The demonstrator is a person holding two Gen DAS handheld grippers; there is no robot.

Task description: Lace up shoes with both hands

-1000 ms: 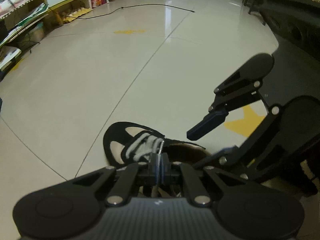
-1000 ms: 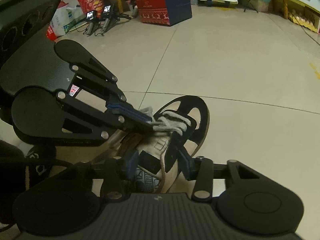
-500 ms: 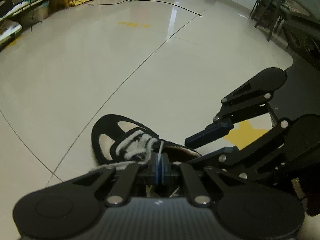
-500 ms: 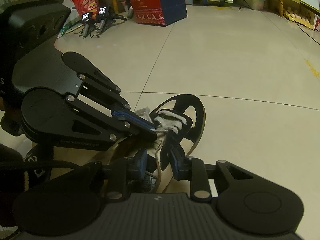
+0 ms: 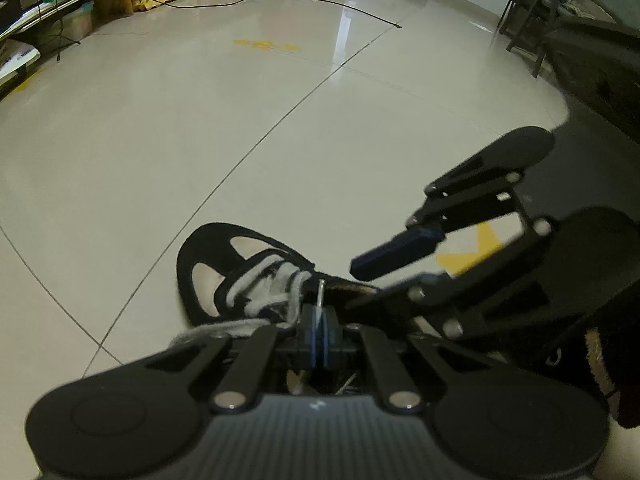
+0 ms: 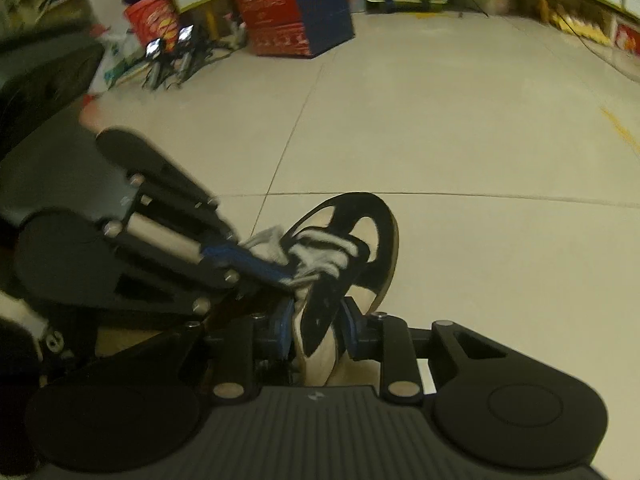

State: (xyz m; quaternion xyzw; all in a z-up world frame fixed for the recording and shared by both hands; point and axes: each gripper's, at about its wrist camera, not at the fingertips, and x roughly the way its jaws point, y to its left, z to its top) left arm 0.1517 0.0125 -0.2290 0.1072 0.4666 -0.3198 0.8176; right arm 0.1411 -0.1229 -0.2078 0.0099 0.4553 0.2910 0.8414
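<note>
Black-and-cream canvas shoe (image 5: 224, 268) could tip: we pinch its white lace (image 5: 320, 292) in our left gripper (image 5: 319, 334), our right gripper (image 6: 316, 328) clamps its side

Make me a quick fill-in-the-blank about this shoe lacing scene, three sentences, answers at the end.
1. The left gripper is shut on the tip of the white ____.
2. The shoe lies on a tiled ____.
3. The right gripper has the shoe's ____ between its fingers.

Missing words: shoelace; floor; side

Left gripper (image 5: 319, 334) pinched closed, right gripper (image 6: 316, 326) jaws partly apart
</note>
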